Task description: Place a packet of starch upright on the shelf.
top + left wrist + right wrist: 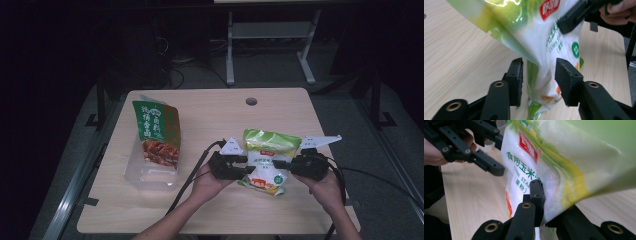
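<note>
1. Dark room all round, with a grey metal frame [270, 45] standing behind the desk [210, 130], whose pale wood-grain top has rounded corners and a small round hole [251, 101] near its far edge.
2. On the left of the desk lies a glossy green and orange snack bag [156, 134], resting on a clear plastic container [150, 176].
3. Between my two hands hangs the corn starch bag [267, 160]: a smooth, shiny pouch, green at its top, white in the middle with a red label, raised above the right half of the desk.
4. My left gripper [239, 167] lies level, pointing right; its jaws stand partly apart on either side of the bag's lower edge, and the pads [517, 80] are clear of the film.
5. My right gripper [282, 163] lies level too, pointing left; its jaws are pinched tight on the bag's side, and the film creases over the pad [537, 195].
</note>
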The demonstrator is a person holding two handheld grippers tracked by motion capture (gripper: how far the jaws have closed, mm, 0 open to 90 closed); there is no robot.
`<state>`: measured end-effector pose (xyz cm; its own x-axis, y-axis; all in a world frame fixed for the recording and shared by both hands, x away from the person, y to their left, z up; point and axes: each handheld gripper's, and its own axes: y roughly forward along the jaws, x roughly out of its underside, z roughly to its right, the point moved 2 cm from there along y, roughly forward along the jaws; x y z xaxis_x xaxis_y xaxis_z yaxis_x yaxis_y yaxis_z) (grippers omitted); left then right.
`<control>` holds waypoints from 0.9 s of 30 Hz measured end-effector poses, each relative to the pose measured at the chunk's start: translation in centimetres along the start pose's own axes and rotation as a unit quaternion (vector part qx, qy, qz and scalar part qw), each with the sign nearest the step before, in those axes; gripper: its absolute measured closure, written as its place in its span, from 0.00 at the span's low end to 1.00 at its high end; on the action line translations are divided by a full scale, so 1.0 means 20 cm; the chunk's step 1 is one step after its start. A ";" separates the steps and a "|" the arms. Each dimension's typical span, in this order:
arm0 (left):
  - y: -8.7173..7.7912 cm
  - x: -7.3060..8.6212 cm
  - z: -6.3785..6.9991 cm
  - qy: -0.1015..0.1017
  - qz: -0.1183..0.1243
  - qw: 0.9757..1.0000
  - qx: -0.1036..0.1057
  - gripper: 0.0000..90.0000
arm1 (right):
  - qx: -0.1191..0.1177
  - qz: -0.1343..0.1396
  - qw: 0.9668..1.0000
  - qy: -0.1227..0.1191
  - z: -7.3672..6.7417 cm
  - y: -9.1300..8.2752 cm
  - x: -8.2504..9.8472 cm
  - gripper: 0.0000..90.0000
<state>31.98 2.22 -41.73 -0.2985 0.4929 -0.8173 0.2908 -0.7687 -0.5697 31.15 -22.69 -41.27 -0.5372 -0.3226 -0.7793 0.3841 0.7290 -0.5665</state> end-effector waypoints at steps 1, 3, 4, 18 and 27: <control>-0.01 0.01 0.00 0.002 -0.001 1.000 -0.002 0.62 | 0.002 0.000 1.000 -0.004 -0.01 0.00 -0.01 0.97; -0.03 0.02 0.01 0.005 0.000 1.000 -0.004 0.61 | 0.003 -0.001 1.000 -0.005 -0.02 0.00 -0.03 0.97; -0.04 0.03 0.01 0.003 0.001 1.000 -0.006 0.60 | 0.003 0.001 1.000 -0.006 -0.02 0.00 -0.03 0.98; -0.26 0.21 0.04 0.001 0.008 1.000 -0.028 0.49 | 0.017 0.002 0.999 -0.029 -0.08 0.03 -0.19 0.98; -0.35 0.31 0.07 0.002 0.002 1.000 -0.031 0.46 | 0.004 0.004 0.999 -0.037 -0.11 0.09 -0.29 0.98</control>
<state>26.80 10.21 -42.71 -0.2926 0.4912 -0.8204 0.3479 -0.7445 -0.5698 33.25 -18.11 -37.17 -0.4777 -0.3607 -0.8011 0.3949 0.7264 -0.5625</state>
